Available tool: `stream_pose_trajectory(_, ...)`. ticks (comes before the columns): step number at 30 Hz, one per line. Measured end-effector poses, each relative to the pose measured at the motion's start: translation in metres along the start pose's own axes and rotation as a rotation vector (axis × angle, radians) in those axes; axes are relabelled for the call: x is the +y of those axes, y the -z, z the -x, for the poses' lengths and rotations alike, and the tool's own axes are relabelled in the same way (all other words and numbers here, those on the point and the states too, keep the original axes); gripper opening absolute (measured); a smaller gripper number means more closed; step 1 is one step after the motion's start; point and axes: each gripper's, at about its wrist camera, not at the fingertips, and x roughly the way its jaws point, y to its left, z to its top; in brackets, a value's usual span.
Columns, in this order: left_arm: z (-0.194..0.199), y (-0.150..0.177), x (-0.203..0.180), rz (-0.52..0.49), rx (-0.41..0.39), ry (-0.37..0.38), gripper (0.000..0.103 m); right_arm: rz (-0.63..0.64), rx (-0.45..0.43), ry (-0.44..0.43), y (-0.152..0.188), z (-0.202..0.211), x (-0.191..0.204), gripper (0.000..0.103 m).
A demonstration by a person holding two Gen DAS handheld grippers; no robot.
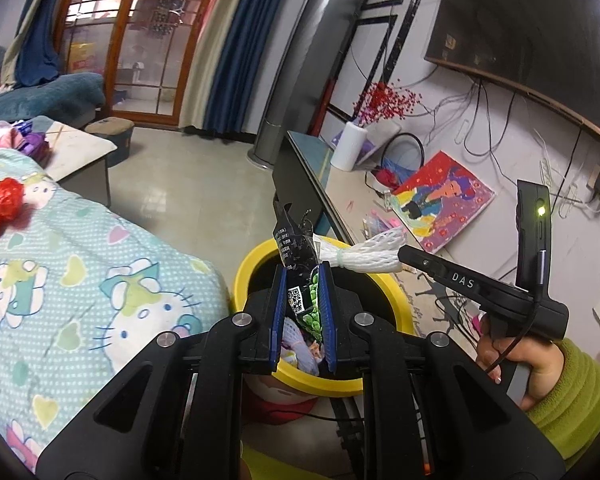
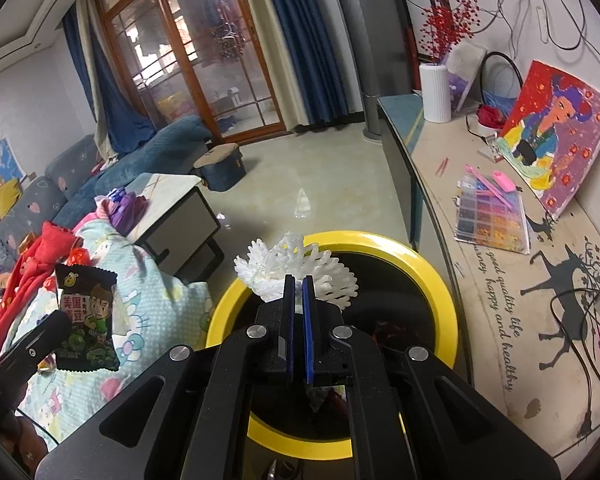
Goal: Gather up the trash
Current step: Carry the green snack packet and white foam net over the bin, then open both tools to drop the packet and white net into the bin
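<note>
My left gripper (image 1: 303,270) is shut on a black and green snack wrapper (image 1: 300,280), held edge-on over the yellow-rimmed trash bin (image 1: 396,292). The same wrapper (image 2: 87,320) shows its printed face at the left of the right wrist view. My right gripper (image 2: 298,280) is shut on a white foam fruit net (image 2: 276,268), which fans out above the bin's yellow rim (image 2: 440,280). In the left wrist view the foam net (image 1: 364,252) pokes from the right gripper's tip over the bin. Other scraps lie inside the bin.
A cartoon-print blanket (image 1: 80,280) with red wrappers (image 1: 0,204) lies left of the bin. A low TV cabinet (image 2: 480,280) on the right carries a painting (image 2: 556,136), a bead box (image 2: 492,220) and a white vase (image 2: 434,92). A coffee table (image 2: 176,208) stands beyond.
</note>
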Motion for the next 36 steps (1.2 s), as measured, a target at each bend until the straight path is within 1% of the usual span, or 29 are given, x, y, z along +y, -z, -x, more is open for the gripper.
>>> stream_pose_trajectory(6,-0.019,0.005,-0.013,-0.037,0.052,0.017,0.011,-0.033,0.041,0.036,0.006,-0.008,-0.013,0.004)
stream_pose_trajectory(12,-0.039,0.01,-0.017,-0.044,0.107,0.033,0.011,-0.068,0.091,0.068,0.013,-0.02,-0.023,0.004)
stream_pose_trajectory(21,-0.066,0.014,-0.014,-0.033,0.176,0.046,0.011,-0.116,0.134,0.075,0.019,-0.032,-0.033,0.005)
stream_pose_trajectory(33,-0.086,0.019,-0.016,-0.024,0.215,0.034,0.011,-0.158,0.148,0.068,0.019,-0.038,-0.044,0.006)
stream_pose_trajectory(34,-0.086,0.019,-0.015,-0.019,0.213,0.031,0.015,-0.164,0.148,0.069,0.019,-0.038,-0.044,0.007)
stream_pose_trajectory(35,-0.087,0.018,-0.015,-0.011,0.21,0.026,0.019,-0.171,0.148,0.069,0.019,-0.037,-0.046,0.012)
stream_pose_trajectory(36,-0.087,0.018,-0.013,-0.002,0.206,0.024,0.028,-0.178,0.145,0.07,0.019,-0.037,-0.047,0.018)
